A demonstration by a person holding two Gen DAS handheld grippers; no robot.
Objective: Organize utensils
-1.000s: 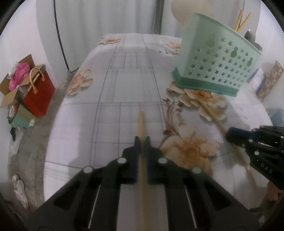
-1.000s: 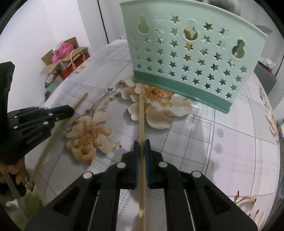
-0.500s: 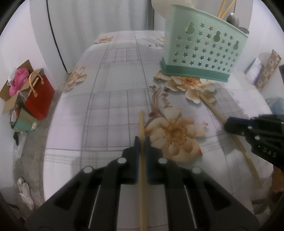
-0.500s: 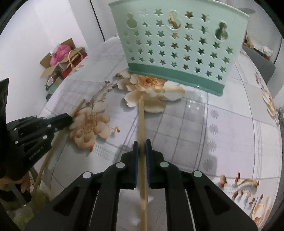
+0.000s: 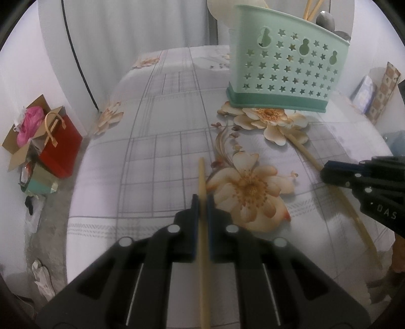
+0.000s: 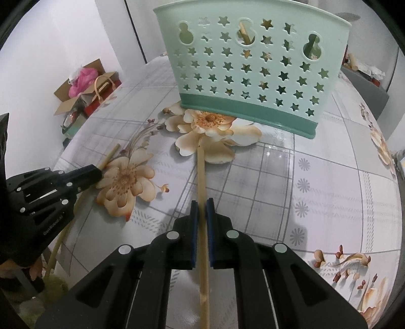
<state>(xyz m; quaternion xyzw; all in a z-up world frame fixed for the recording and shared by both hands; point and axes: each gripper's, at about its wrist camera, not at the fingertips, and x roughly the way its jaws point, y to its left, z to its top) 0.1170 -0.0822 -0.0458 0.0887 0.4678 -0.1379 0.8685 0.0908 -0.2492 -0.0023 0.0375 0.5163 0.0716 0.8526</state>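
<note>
A mint-green star-punched utensil basket [image 5: 286, 73] [image 6: 253, 68] stands upright on the flowered tablecloth, with chopsticks [image 5: 311, 7] and a grey spoon [image 5: 326, 19] sticking out of its top. My left gripper [image 5: 202, 200] is shut on a wooden chopstick [image 5: 201, 177] that points along the fingers toward the table. My right gripper [image 6: 201, 205] is shut on a second wooden chopstick [image 6: 201, 172], whose far end reaches toward the basket's foot. Each gripper shows in the other's view: the right gripper [image 5: 326, 174] at the right edge, the left gripper [image 6: 96, 172] at the left edge.
The rounded table edge [image 5: 76, 192] drops off at the left. On the floor beyond it sit a red gift bag [image 5: 60, 149] and a cardboard box [image 6: 81, 93] with pink stuff. Patterned boxes [image 5: 379, 93] stand at the far right.
Both grippers keep their grip on their chopsticks. Both views have rolled slightly, so the basket sits a little differently in each frame.
</note>
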